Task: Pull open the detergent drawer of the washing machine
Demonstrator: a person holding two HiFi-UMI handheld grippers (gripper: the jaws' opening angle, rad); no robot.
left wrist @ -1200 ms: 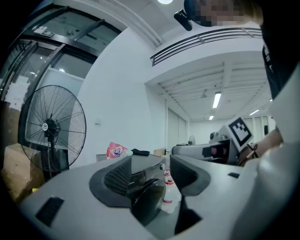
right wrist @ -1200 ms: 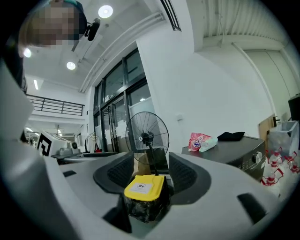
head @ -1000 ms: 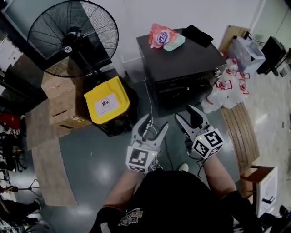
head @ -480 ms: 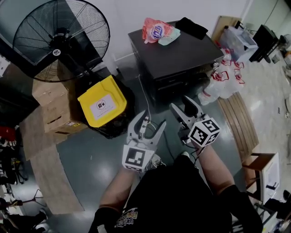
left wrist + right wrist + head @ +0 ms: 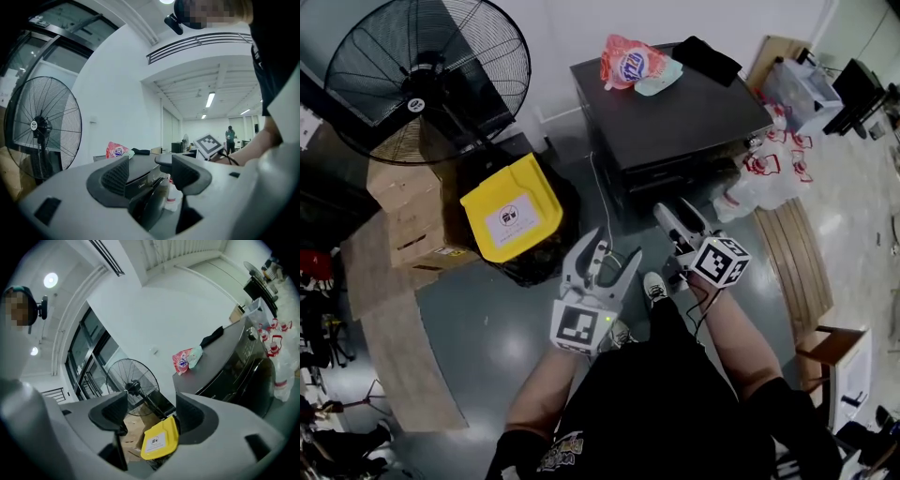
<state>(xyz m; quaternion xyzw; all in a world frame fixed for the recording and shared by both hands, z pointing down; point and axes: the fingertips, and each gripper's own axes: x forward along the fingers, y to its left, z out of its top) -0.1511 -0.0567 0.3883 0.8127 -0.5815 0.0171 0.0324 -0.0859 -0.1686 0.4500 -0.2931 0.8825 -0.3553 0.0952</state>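
The washing machine (image 5: 675,117) is a dark box against the white wall at the top centre of the head view. Its front face is turned toward the person and its flat top faces the camera. The upper front band, where the detergent drawer would sit, runs as a long strip from left to right across that face. The drawer itself is too small and dark to tell apart from the band. On the machine's top lie a pink detergent bag (image 5: 628,64), a pale green pouch (image 5: 661,84) touching it, and a black cloth (image 5: 705,58) toward the back right corner. Clear jugs with red labels (image 5: 764,178) stand on the floor just right of the machine. A yellow bin (image 5: 511,211), cardboard boxes (image 5: 408,202) and a large standing fan (image 5: 427,80) stand to its left. The right gripper (image 5: 673,210) points at the machine's front from close by and touches nothing. Its jaws are opening with only air between them, and its own view frames the yellow bin and fan beyond them. The left gripper (image 5: 617,247) is held a little farther back, beside the right one, and aims the same way. Its jaws stand wide and empty, with the machine's dark front showing through the gap.
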